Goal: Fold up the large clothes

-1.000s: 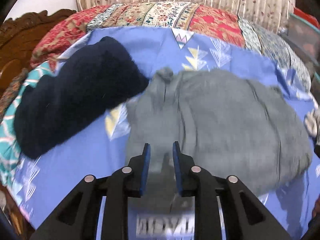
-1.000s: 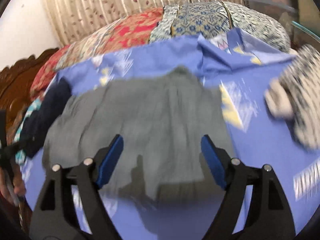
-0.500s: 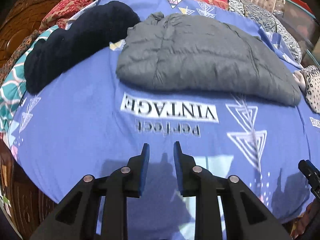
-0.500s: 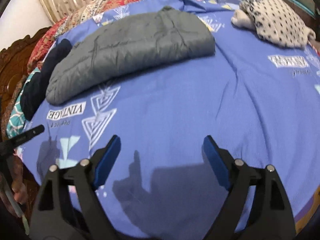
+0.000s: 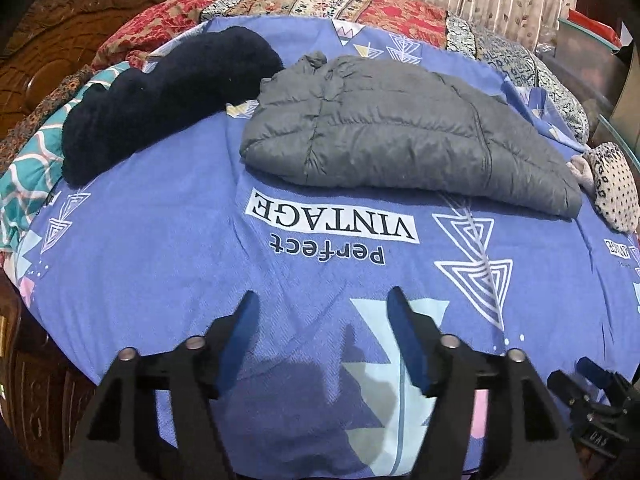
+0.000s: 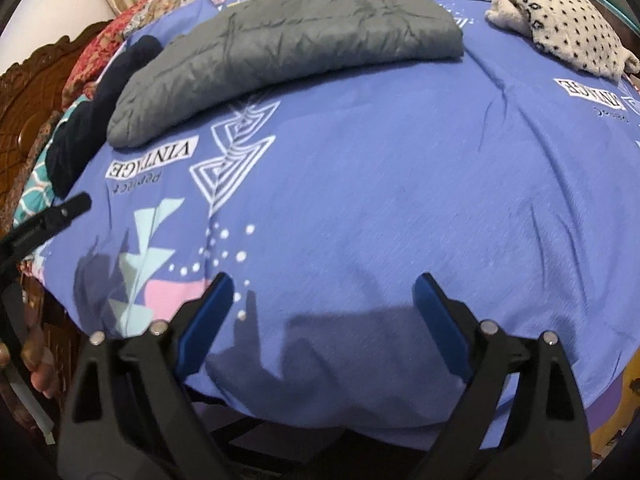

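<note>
Grey jacket (image 5: pixel 404 136) folded on bed (image 5: pixel 168 248); both hand-held grippers (image 5: pixel 322 312) (image 6: pixel 324 292) wide, empty. Next: probably reaching for dark garment (image 5: pixel 160 96).

Black tongs (image 5: pixel 322 300), blue pads (image 6: pixel 206 312)

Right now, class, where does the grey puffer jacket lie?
The grey puffer jacket lies folded on the blue bedsheet, between the navy garment and the spotted garment.

Grey jacket (image 5: pixel 400 132): quilted, slight sheen. Navy garment (image 5: pixel 160 96): fuzzy, matt. Bedsheet (image 5: pixel 160 248): smooth printed cloth. Headboard (image 5: pixel 48 52): carved, glossy wood.
</note>
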The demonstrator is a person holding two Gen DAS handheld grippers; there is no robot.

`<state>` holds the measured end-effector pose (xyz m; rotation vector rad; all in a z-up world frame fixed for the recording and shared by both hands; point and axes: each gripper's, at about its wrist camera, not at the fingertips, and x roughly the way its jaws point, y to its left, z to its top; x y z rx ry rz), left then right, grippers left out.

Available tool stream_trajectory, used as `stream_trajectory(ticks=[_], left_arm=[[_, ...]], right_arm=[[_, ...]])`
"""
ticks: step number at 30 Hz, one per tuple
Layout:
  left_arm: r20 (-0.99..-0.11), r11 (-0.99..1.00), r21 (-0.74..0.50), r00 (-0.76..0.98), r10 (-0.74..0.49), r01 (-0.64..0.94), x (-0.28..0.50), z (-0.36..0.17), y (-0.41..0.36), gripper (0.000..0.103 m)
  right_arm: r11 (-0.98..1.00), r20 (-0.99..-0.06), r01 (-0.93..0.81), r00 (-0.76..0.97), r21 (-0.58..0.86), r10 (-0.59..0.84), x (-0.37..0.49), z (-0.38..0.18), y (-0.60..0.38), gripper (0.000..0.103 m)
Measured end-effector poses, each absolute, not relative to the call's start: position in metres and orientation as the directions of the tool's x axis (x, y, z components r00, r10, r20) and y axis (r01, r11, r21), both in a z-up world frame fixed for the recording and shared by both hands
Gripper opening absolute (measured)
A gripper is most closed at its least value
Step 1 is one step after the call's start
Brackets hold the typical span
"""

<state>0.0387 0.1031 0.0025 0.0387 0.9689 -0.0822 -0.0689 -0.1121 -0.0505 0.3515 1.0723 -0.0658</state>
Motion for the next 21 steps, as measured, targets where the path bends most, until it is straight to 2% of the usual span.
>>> stream_trajectory(ticks=[6,20,21], left_arm=[[-0.814,0.996,0.031,0.58,-0.025,0.086,0.036,0.005,0.1,0.093],[-0.842,0.987,0.108,0.538,0.029,0.115,0.032,-0.01,0.091,0.094],[-0.842,0.986,0.109,0.539,0.027,0.122,0.031,-0.01,0.09,0.094]], right_arm=[[0.948,-0.871,0.217,0.48,0.232,0.103,-0.069,-0.05,-0.107,0.088],[0.931,-0.885,0.29,0.46,0.222,0.068,-0.079,-0.057,-0.111,0.089],[0.928,-0.884,0.294,0.463,0.227,0.069,-0.081,-0.057,-0.111,0.092]])
